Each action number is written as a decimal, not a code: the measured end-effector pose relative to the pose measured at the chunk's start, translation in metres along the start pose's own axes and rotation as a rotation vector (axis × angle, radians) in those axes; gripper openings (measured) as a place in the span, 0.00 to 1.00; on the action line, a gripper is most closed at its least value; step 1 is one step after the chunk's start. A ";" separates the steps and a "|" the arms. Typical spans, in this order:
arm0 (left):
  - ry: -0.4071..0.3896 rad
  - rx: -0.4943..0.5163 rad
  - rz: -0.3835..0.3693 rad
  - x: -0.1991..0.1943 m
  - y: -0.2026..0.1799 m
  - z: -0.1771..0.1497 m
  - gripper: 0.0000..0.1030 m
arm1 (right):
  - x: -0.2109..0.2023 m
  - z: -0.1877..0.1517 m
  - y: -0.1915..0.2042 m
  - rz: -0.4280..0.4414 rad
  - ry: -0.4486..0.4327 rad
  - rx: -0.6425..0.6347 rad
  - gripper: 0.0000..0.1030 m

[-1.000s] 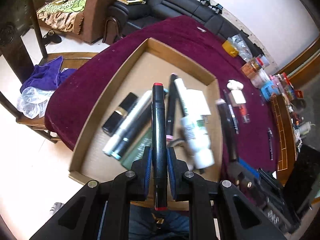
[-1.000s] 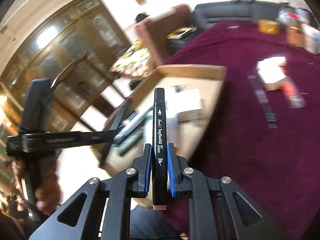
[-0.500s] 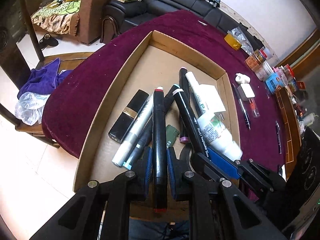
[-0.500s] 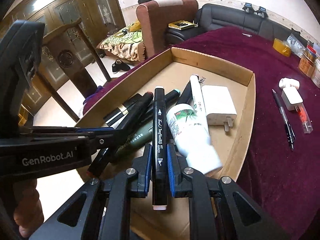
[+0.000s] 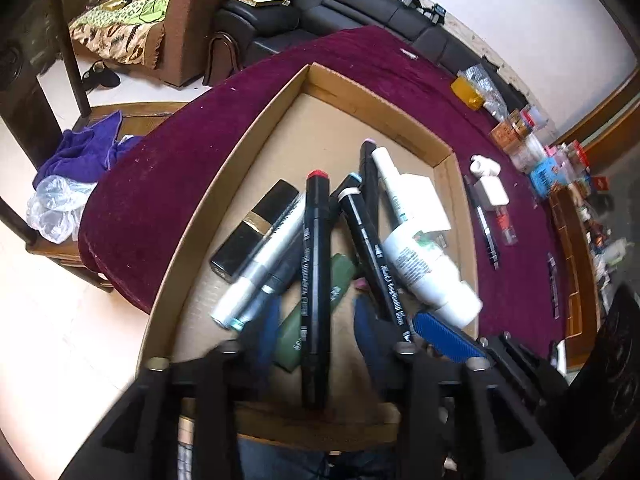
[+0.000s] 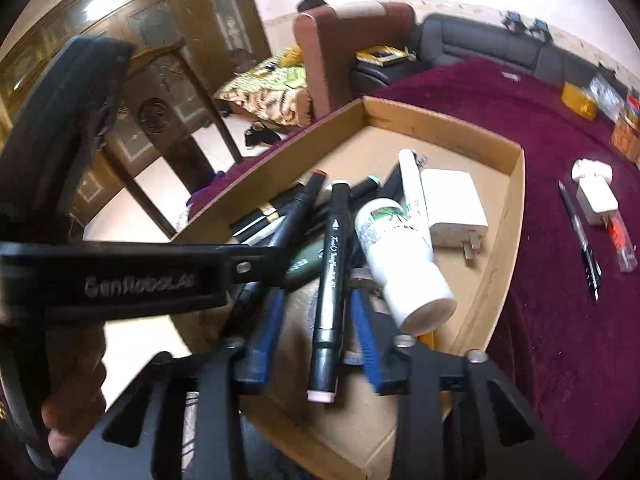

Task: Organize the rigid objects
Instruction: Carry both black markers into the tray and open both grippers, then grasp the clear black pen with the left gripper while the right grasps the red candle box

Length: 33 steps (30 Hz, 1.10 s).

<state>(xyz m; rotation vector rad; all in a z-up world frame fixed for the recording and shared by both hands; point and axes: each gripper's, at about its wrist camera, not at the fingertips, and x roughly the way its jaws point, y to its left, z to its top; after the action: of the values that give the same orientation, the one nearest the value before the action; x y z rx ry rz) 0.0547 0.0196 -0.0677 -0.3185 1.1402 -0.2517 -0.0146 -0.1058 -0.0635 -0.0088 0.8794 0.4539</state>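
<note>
Both black markers [image 5: 315,280] [image 6: 330,276] now loose between opened jaws

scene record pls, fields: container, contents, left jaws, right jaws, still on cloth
container: cardboard tray on maroon cloth
contents: markers, white bottle, white charger, black-gold tube
left gripper: jaws just opened, red-capped marker loose between them
right gripper: jaws just opened, pink-tipped marker loose between them
still on cloth: black pen
</note>
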 end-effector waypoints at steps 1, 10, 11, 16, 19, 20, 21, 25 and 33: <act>-0.009 -0.012 0.006 -0.003 0.001 0.000 0.48 | -0.004 -0.002 0.001 0.012 -0.006 -0.011 0.38; -0.080 -0.044 0.007 -0.029 -0.013 -0.005 0.56 | -0.046 -0.031 -0.014 0.167 -0.093 -0.046 0.45; -0.089 -0.033 0.008 -0.032 -0.020 -0.006 0.57 | -0.053 -0.034 -0.024 0.191 -0.101 -0.020 0.45; -0.100 0.040 -0.014 -0.036 -0.058 -0.010 0.62 | -0.078 -0.040 -0.080 0.220 -0.160 0.118 0.52; -0.094 0.073 -0.041 -0.031 -0.082 -0.011 0.67 | -0.088 -0.036 -0.124 0.170 -0.185 0.216 0.57; -0.085 0.087 -0.047 -0.028 -0.092 -0.012 0.67 | -0.091 -0.036 -0.143 0.155 -0.189 0.252 0.57; -0.078 0.099 -0.050 -0.025 -0.099 -0.012 0.67 | -0.093 -0.034 -0.156 0.144 -0.190 0.275 0.58; -0.036 0.139 -0.058 -0.008 -0.131 -0.012 0.67 | -0.091 -0.018 -0.216 0.064 -0.147 0.390 0.61; 0.013 0.192 -0.032 0.022 -0.174 -0.005 0.67 | -0.057 0.018 -0.294 -0.206 -0.118 0.396 0.60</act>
<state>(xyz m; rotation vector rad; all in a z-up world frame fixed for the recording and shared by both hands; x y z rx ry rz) 0.0526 -0.1504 -0.0235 -0.1649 1.1145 -0.3890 0.0813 -0.3906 -0.0613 0.2853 0.8298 0.0821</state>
